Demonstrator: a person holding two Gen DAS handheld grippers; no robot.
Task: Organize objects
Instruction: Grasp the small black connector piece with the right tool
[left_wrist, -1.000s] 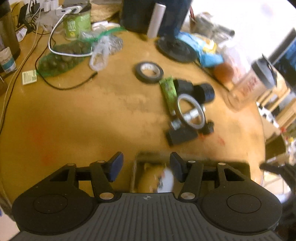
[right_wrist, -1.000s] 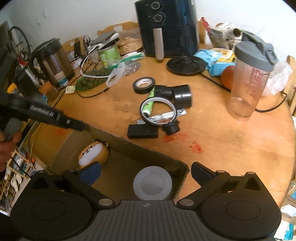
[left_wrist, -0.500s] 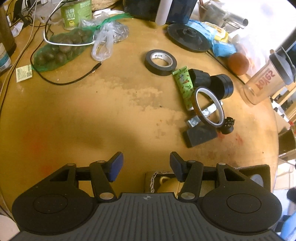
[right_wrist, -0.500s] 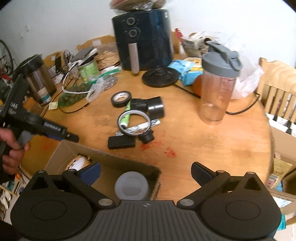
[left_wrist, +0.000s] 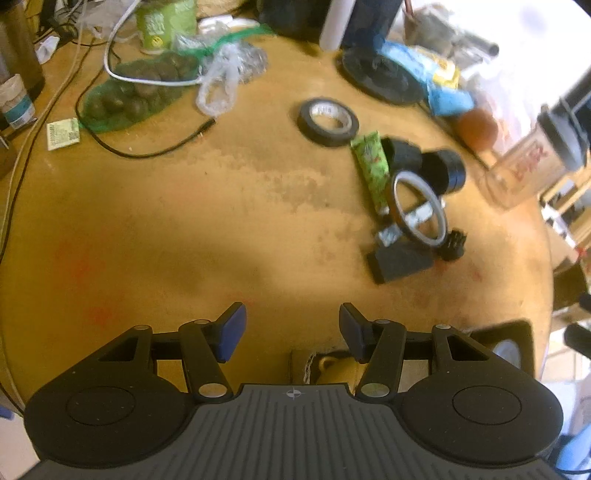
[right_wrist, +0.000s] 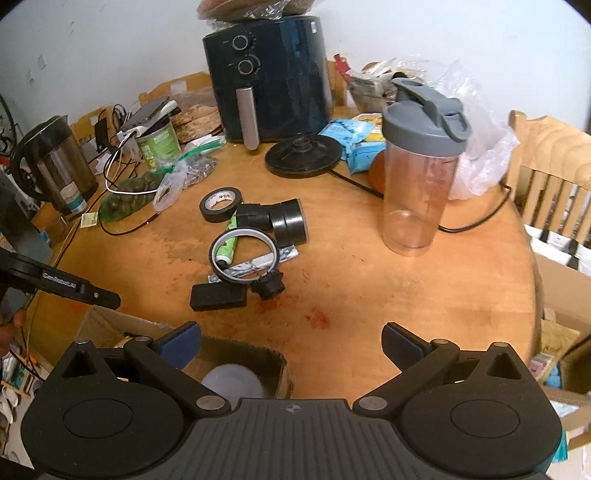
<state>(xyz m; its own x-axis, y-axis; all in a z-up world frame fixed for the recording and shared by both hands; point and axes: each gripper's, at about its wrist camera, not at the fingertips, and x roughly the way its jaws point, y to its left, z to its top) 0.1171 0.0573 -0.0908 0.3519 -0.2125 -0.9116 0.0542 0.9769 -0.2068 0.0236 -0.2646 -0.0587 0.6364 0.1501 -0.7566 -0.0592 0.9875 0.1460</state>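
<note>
1. while both tools hang over the near edge of the round wooden table (right_wrist: 424, 295), the right gripper (right_wrist: 291, 345) has its jaws spread wide with nothing between them.
2. the left gripper (left_wrist: 291, 328) stands partly spread, also empty, its blue pads (left_wrist: 231, 330) above bare wood.
3. just under the right gripper, off the table's edge, sits an open cardboard box (right_wrist: 240, 354); a pale round lid or cup (right_wrist: 231, 380) lies inside it, and the left wrist view shows a yellowish thing (left_wrist: 334, 367) in there too, too hidden to name.
4. at the left edge of the right wrist view, a hand (right_wrist: 9, 325) holds the other tool's black body above the box.
5. further in, at mid-table, the clutter waiting to be sorted lies in one heap: a black rectangular block (right_wrist: 218, 296), a small black toothed knob (right_wrist: 269, 286) just beside it, a thin tape ring (right_wrist: 243, 254) resting over a foil strip (right_wrist: 258, 264) and a green tube (right_wrist: 228, 245).
6. behind these, a black cylinder (right_wrist: 288, 221) touches the tube, and a black tape roll (right_wrist: 220, 204) lies flat nearby.
7. right of the heap, well apart, a clear shaker bottle (right_wrist: 417, 177) with a grey lid stands upright.
8. farthest back are a dark air fryer (right_wrist: 267, 77), a kettle (right_wrist: 55, 166), a green tin (right_wrist: 159, 144) and a net bag of round produce (right_wrist: 129, 195).
</note>
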